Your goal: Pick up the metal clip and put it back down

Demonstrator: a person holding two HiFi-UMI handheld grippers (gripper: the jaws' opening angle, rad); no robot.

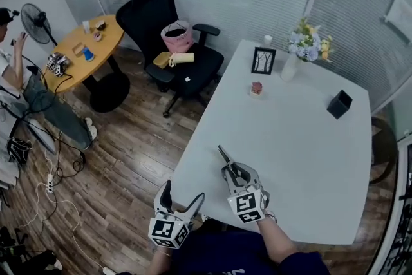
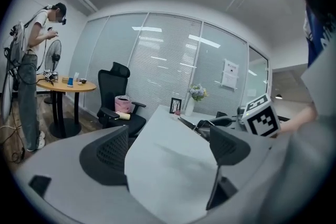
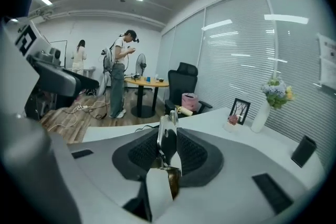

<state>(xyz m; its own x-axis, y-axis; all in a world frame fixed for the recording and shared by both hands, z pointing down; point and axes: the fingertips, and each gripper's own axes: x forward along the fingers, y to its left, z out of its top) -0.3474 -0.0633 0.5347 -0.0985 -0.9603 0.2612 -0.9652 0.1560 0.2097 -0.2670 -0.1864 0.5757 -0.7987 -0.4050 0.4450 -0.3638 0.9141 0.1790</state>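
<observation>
The right tongs (image 1: 232,169) are closed narrow on the metal clip (image 1: 224,156). The clip stands thin between the two pads and its end reaches out past them. It is in the air above the near part of the white counter (image 1: 302,151) and does not touch it. The left tongs (image 1: 181,198) stand wide apart with nothing between them, at the near left corner of the counter, just beside its edge.
</observation>
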